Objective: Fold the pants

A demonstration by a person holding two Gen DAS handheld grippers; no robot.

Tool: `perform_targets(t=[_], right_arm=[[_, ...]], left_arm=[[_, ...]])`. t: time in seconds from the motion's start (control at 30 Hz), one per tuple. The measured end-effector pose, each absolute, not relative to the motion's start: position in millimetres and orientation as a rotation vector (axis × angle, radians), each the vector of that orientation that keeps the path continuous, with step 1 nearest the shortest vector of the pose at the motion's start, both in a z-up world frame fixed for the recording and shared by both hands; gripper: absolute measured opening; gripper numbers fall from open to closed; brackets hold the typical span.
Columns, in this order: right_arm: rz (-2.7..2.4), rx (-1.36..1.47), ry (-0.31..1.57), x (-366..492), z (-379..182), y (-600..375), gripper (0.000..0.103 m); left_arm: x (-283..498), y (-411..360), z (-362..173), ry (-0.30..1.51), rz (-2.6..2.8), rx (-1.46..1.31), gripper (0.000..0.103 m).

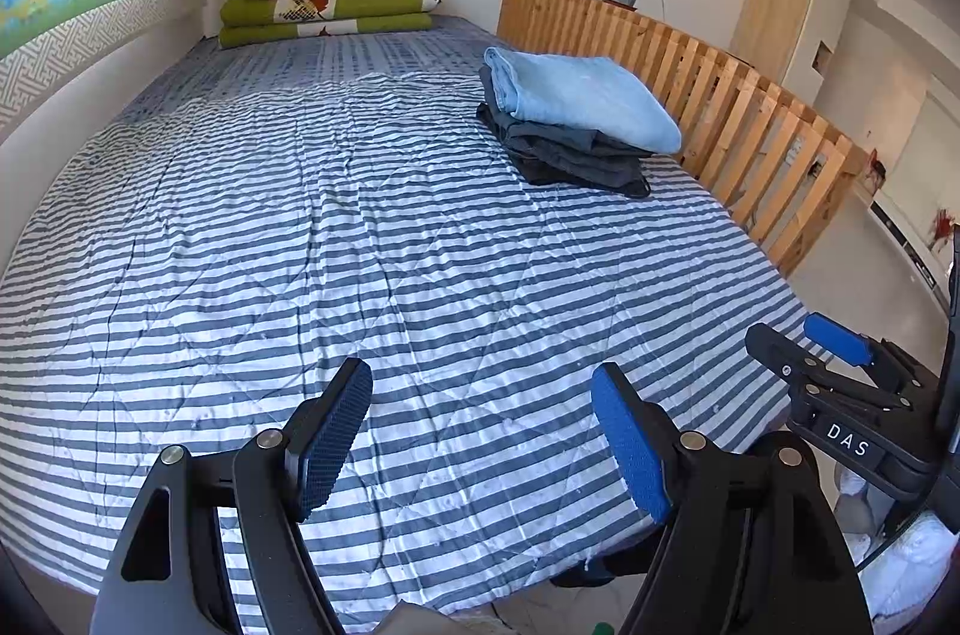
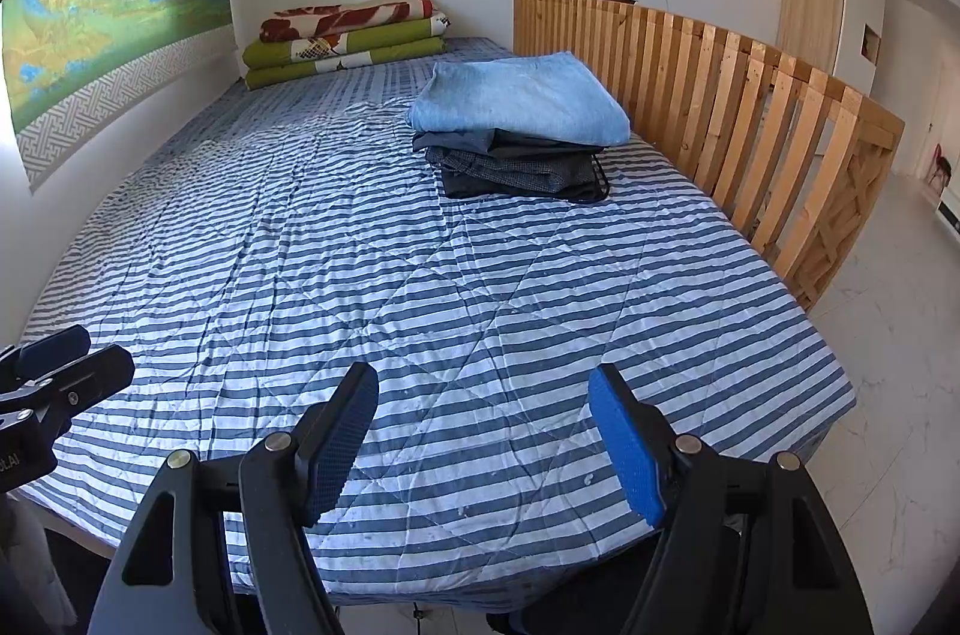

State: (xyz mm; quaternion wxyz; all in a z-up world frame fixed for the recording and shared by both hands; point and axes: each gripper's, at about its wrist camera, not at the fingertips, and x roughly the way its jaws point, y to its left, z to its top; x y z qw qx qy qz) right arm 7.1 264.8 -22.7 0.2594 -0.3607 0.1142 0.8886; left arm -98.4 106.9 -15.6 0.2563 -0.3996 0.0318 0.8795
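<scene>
While hovering over the near edge of the bed [image 1: 420, 239], both gaping and gripping nothing: left gripper [image 1: 480, 449], right gripper [image 2: 483, 446], probably pausing between garments. Lying bare in between, the striped quilt [image 2: 420, 275], likely being kept free as folding space. Sitting at one o'clock beside the slats [image 2: 720, 95], well apart: folded pants [image 2: 516, 137], stacked out of the way.

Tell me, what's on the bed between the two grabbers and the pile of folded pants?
Nothing but the striped quilt. Both views show it bare from the open left gripper and right gripper up to the folded pants stack.
</scene>
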Motion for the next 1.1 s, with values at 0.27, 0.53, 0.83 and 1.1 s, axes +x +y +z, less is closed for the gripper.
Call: perform_targets(t=[0.27,0.53,0.83,1.1], right_arm=[[2.409,-0.982,0.306,6.1,-22.9,265.6,0.069],[2.415,-0.994,0.300,4.1,-25.6,267.6,0.069],[2.416,-1.005,0.294,1.7,-27.7,270.2,0.069],[2.423,-1.032,0.293,-3.8,-34.1,269.3,0.069]], left_arm=[[-99.0,107.1,-15.1,0.084,2.384,-1.083,0.079],[-98.9,107.5,-15.4,0.085,2.382,-1.083,0.079],[-100.1,106.5,-16.3,0.079,2.382,-1.083,0.080],[-111.1,90.0,-24.0,0.042,2.412,-1.092,0.080]])
